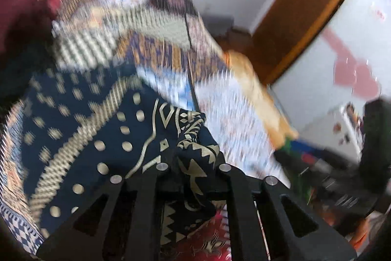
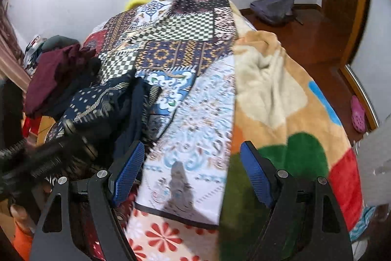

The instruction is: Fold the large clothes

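**A:** What do my grippers look like from here?

**B:** My left gripper (image 1: 193, 170) has matte black linkage arms with triangular cutouts and round silver pins at the joints.

**A:** And the other?

**B:** My right gripper (image 2: 195, 173) is the same black frame with silver pins, and its fingers carry blue ribbed pads (image 2: 128, 173).

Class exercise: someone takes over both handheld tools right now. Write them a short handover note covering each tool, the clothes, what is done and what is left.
Left tool: shut on the navy patterned garment, pinching a bunched edge.
Right tool: open, empty, over the patchwork bedspread.
Maroon garment lies crumpled at the bed's left side.
Done: garment picked up only.
Left: spread it flat, fold it, then the maroon one.
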Demonstrator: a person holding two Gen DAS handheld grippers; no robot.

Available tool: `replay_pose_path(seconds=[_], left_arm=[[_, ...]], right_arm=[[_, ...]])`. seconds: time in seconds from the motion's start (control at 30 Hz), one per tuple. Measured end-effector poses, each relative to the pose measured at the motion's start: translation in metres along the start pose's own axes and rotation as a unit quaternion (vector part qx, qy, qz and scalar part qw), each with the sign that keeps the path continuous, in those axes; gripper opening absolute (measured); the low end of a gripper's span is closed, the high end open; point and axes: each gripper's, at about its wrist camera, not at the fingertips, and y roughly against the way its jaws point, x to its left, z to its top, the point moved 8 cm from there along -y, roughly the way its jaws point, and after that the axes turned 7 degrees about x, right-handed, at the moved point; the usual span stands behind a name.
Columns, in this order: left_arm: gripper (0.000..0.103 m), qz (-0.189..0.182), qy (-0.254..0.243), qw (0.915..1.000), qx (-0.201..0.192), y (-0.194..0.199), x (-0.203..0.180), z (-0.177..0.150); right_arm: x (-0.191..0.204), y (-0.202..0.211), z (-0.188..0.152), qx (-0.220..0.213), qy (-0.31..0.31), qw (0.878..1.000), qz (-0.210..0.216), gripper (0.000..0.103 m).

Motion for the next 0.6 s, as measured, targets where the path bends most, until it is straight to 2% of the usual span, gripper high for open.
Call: replay_pose_path(seconds=[0.1, 0.17, 0.23, 0.43, 0.53, 0.6], left_arm=[[0.016, -0.002, -0.012, 0.9999, 0.011, 0.004, 0.003, -0.012], [0.037, -0.003, -0.031, 0.9995, 0.008, 0.015, 0.0, -0.016], [0.05, 0.001, -0.047, 0.9989, 0.004, 0.029, -0.001, -0.022], [0.056, 0.042, -0.063, 0.9968, -0.027, 0.073, 0.016, -0.035], [0.064, 0.065, -0.05, 0.9953, -0.052, 0.095, 0.041, -0.036], [0.068, 0.103, -0.042, 0.9913, -0.071, 0.106, 0.063, -0.036]], right_arm=[[0.009, 0.003, 0.006, -0.004, 0.009, 1.0, 0.003, 0.078], [0.021, 0.004, 0.008, -0.008, 0.02, 1.0, 0.01, 0.078], [0.031, 0.008, 0.008, -0.015, 0.033, 0.999, 0.021, 0.078], [0.087, 0.013, 0.013, -0.016, 0.084, 0.994, 0.072, 0.078], [0.109, 0.007, 0.014, -0.01, 0.102, 0.992, 0.079, 0.078], [0.12, 0.002, 0.013, -0.006, 0.115, 0.99, 0.076, 0.078]])
